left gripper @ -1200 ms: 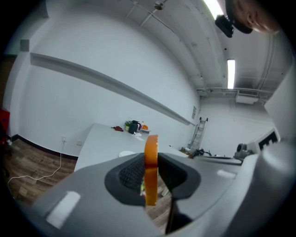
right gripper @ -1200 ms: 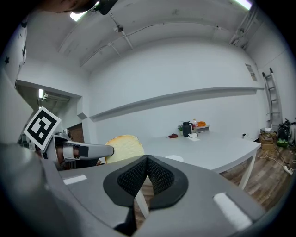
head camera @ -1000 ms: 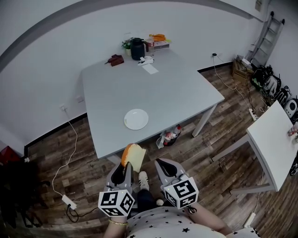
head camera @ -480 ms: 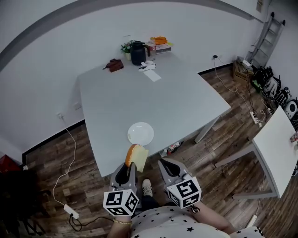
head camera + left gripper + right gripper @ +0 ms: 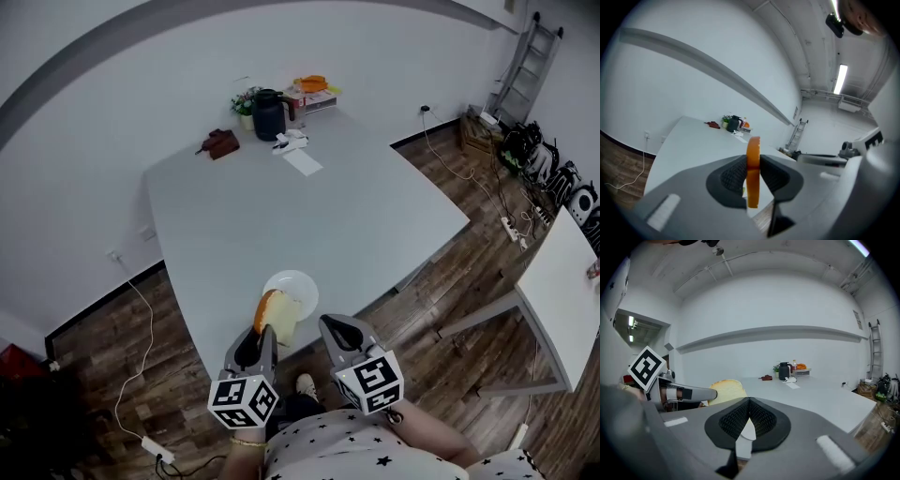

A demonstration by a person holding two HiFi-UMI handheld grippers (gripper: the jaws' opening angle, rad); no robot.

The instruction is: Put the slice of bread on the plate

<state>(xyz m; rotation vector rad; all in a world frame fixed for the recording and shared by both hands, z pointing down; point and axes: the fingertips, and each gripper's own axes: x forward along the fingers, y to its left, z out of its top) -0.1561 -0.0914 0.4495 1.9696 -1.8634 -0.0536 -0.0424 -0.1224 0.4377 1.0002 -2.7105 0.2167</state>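
Bread (image 5: 277, 310) is up in the air, pinched between the two jaws of the left gripper (image 5: 256, 342). The slice stands on its edge, with its brown crust on top and its pale side turned to the right. In the left gripper view you see it edge-on, a thin orange strip with a dark bumpy pad pressed on each side. It hangs over the near edge of the big pale table (image 5: 356, 206). The round white plate (image 5: 296, 279) lies on the table close to that edge, and nothing is on it. From the head view the bread hides the near rim of the plate, but the two do not touch. The right gripper (image 5: 337, 334) is just beside the left one, and its jaws are pressed together with nothing in them. At the bottom of the head view is the person's shirt with little stars (image 5: 347, 455). Far away at the back of the table stand a black jug (image 5: 268, 101), a small green plant (image 5: 246, 99), something orange (image 5: 310, 84), a dark red thing (image 5: 218, 143) and a white sheet of paper (image 5: 304, 161). The floor (image 5: 450, 281) is dark wood. A ladder (image 5: 518, 56) leans on the wall at the right, and another white table (image 5: 562, 291) stands on that side too.
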